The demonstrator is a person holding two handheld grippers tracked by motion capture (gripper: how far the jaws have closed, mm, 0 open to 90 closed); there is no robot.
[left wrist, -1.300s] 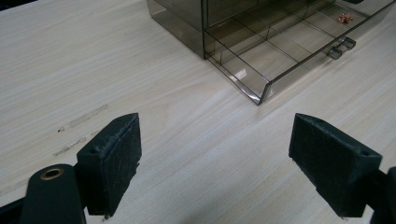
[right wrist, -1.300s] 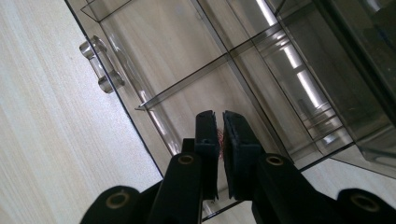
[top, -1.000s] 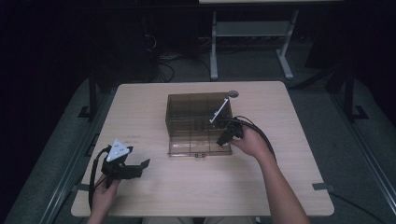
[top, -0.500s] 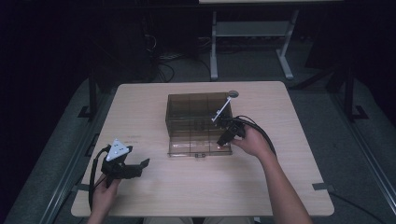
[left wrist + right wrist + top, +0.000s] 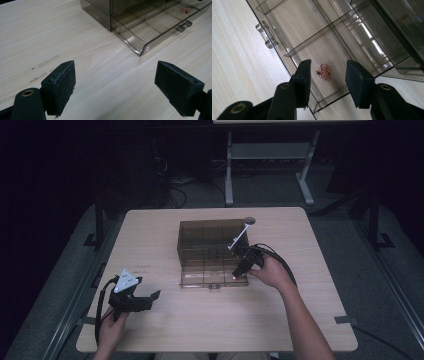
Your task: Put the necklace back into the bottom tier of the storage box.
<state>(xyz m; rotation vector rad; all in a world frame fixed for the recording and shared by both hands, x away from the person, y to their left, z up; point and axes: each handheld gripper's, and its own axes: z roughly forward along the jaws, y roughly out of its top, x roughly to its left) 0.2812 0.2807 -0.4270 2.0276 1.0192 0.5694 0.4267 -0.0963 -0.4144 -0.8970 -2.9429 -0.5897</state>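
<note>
A smoky clear plastic organiser box [image 5: 210, 240] stands mid-table with its drawer [image 5: 207, 276] pulled out toward the person. A small rose-gold trinket [image 5: 324, 71] lies in the drawer's front right compartment, also seen as a trinket [image 5: 186, 10] in the left gripper view. My right gripper [image 5: 327, 77] hangs open just above that compartment, its jaws on either side of the trinket without touching it; the right gripper [image 5: 242, 268] is at the drawer's right end. My left gripper [image 5: 145, 299] rests open near the table's front left, pointing at the drawer [image 5: 150, 27], nothing between its jaws.
The drawer's handle [image 5: 265, 35] juts from its front wall. A small round disc [image 5: 249, 220] lies on the table behind the box. Bare wooden table [image 5: 210, 320] spreads in front of the drawer. Table legs and cables stand beyond the far edge.
None of note: both grippers and the drawer stay where they were.
</note>
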